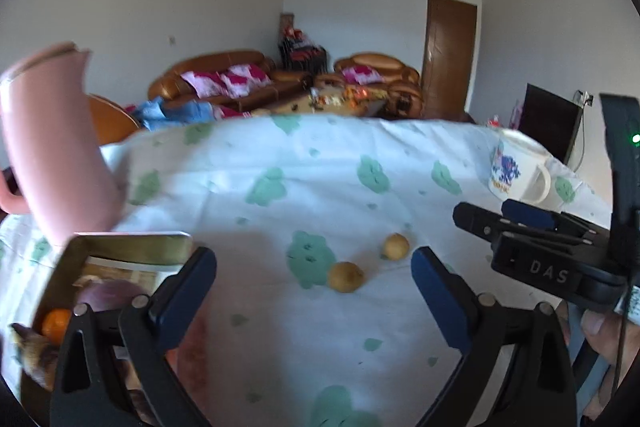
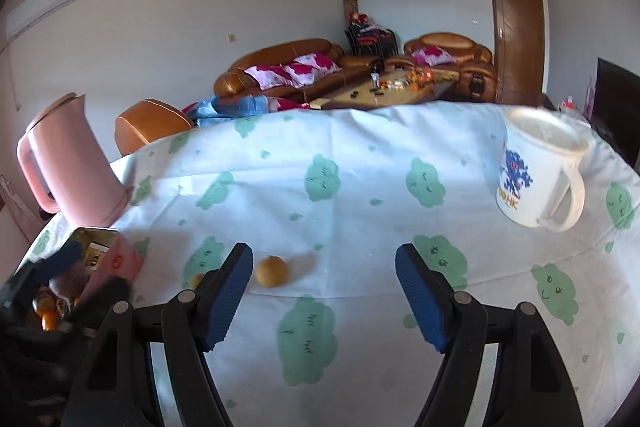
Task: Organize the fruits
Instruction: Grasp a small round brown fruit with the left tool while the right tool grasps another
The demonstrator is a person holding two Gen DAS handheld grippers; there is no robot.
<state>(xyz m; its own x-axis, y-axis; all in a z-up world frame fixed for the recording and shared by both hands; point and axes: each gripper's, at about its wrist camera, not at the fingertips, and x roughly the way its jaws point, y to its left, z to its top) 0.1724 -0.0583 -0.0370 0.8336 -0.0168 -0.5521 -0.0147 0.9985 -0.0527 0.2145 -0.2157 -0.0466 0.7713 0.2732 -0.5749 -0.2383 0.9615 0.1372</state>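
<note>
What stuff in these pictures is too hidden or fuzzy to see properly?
- Box contents, left view: blurred, partly behind the left claw. An orange fruit shows; the rest is unclear.
- Second small fruit, right view: mostly behind a right claw finger.
- Kettle, left view: blurred, handle cut by the edge.
- Mug inside: rim too washed out.

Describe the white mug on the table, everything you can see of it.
The white mug stands upright on the tablecloth at the far right of the table, apart from both grippers and the fruit. It looks like glazed ceramic or enamel, with a wide rim and a looped handle facing right. Its side bears a blue print above orange lettering, too blurred to read. Its inside looks pale; whether it holds anything is unclear. Nothing but the cloth touches it.
</note>
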